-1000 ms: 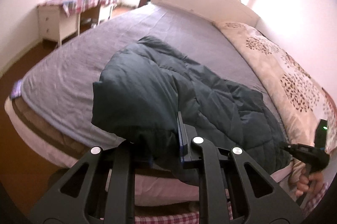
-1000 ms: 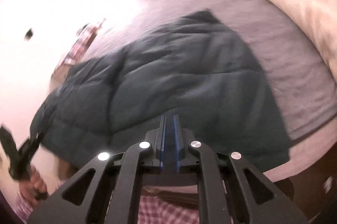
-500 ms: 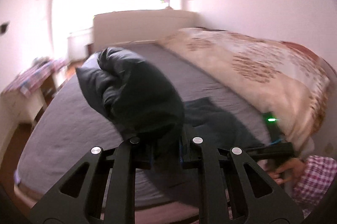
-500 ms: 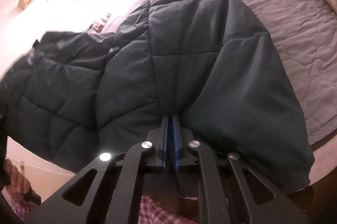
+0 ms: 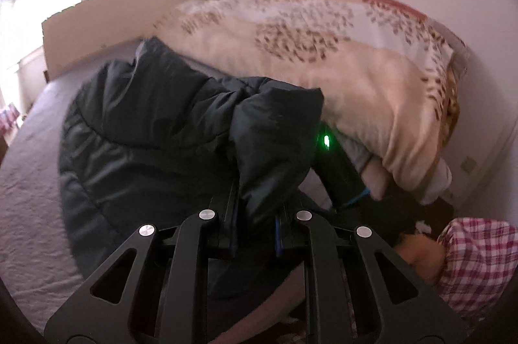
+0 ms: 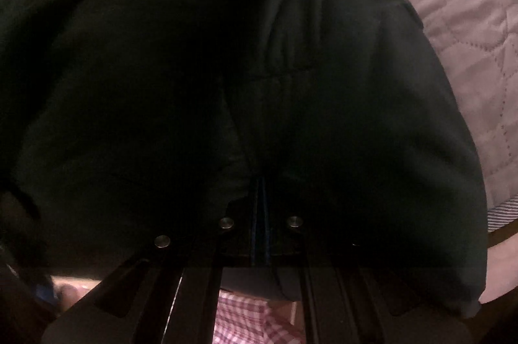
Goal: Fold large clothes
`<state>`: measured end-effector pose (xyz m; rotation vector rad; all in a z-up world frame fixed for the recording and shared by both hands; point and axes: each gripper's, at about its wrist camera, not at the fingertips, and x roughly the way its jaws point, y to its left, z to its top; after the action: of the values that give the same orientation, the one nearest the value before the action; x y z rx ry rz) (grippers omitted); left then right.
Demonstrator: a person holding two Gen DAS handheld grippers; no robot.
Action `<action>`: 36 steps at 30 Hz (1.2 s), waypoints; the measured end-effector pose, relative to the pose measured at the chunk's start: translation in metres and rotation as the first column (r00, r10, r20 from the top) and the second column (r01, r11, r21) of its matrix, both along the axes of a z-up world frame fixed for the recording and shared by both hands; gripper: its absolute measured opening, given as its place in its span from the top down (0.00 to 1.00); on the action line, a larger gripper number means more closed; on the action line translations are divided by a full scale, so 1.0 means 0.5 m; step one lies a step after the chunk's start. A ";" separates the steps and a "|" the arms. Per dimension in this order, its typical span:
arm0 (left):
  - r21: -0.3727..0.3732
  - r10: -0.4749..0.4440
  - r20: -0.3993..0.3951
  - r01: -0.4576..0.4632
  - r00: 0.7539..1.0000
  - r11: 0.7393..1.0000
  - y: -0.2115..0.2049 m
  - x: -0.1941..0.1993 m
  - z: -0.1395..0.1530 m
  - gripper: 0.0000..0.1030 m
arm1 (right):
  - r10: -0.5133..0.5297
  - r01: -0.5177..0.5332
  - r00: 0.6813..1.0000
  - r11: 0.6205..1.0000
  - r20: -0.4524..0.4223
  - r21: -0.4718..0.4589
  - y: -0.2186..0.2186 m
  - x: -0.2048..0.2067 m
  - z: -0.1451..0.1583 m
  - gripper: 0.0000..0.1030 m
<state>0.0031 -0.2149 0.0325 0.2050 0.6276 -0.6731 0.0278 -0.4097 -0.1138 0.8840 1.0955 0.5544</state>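
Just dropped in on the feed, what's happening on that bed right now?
A person is folding a dark quilted jacket on the grey bedspread. The left gripper is shut on a bunched part of the jacket and holds it over the rest of the garment, beside the floral duvet. The right gripper is shut on the jacket's near edge. The fold is not yet laid flat.

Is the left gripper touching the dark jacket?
Touching: the left wrist view shows the left gripper clamping a fold of the dark jacket.
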 end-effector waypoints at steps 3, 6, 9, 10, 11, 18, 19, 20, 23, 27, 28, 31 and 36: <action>0.009 -0.016 -0.047 0.016 0.999 1.000 -0.010 0.004 -0.032 0.85 | -0.001 0.001 1.000 0.998 -0.013 0.061 -0.022 -0.007 -0.014 0.96; 0.023 -0.030 -0.060 0.031 0.998 0.999 -0.031 0.004 -0.050 0.84 | -0.005 0.010 0.999 0.992 -0.040 0.125 -0.046 -0.019 -0.024 0.97; 0.034 -0.042 -0.080 0.045 0.996 0.998 -0.041 0.003 -0.066 0.84 | -0.024 0.030 0.999 0.986 -0.039 0.167 -0.089 -0.051 -0.018 0.97; 0.043 -0.046 -0.082 0.049 0.996 0.998 -0.044 0.001 -0.072 0.84 | -0.045 0.050 0.999 0.985 -0.031 0.168 -0.113 -0.069 -0.012 0.97; 0.049 -0.049 -0.082 0.053 0.995 0.997 -0.047 0.000 -0.074 0.84 | -0.071 0.074 0.997 0.985 -0.023 0.156 -0.136 -0.087 -0.007 0.94; 0.051 -0.060 -0.141 0.067 0.988 0.996 -0.063 0.003 -0.119 0.82 | -0.248 0.249 0.968 0.967 -0.027 0.047 -0.274 -0.198 0.006 0.94; 0.051 -0.061 -0.147 0.069 0.987 0.996 -0.064 0.004 -0.124 0.82 | -0.261 0.262 0.965 0.965 -0.032 0.031 -0.284 -0.212 0.006 0.94; 0.051 -0.062 -0.151 0.070 0.987 0.996 -0.064 0.004 -0.128 0.82 | -0.268 0.269 0.963 0.963 -0.033 0.023 -0.287 -0.222 0.006 0.94; 0.044 -0.060 -0.176 0.069 0.983 0.997 -0.064 0.009 -0.141 0.82 | -0.270 0.271 0.962 0.963 -0.027 0.002 -0.284 -0.242 0.018 0.94; 0.052 -0.061 -0.183 0.072 0.981 0.996 -0.067 0.007 -0.152 0.82 | -0.265 0.264 0.964 0.963 -0.017 -0.044 -0.216 -0.217 0.058 0.94; 0.058 -0.065 -0.180 0.076 0.982 0.995 -0.068 0.005 -0.154 0.82 | -0.276 0.275 0.961 0.959 -0.004 -0.066 -0.213 -0.220 0.071 0.94; 0.063 -0.071 -0.178 0.083 0.981 0.995 -0.070 0.004 -0.155 0.82 | -0.305 0.308 0.951 0.948 0.046 -0.083 -0.217 -0.217 0.110 0.94; 0.050 -0.071 -0.188 0.082 0.980 0.995 -0.066 0.004 -0.150 0.82 | -0.266 0.280 0.949 0.958 0.169 -0.066 -0.191 -0.184 0.222 0.94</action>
<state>0.0049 -0.2480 -0.0423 0.2222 0.8226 -0.7540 -0.0643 -0.5053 -0.0028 0.8806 0.8293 0.3356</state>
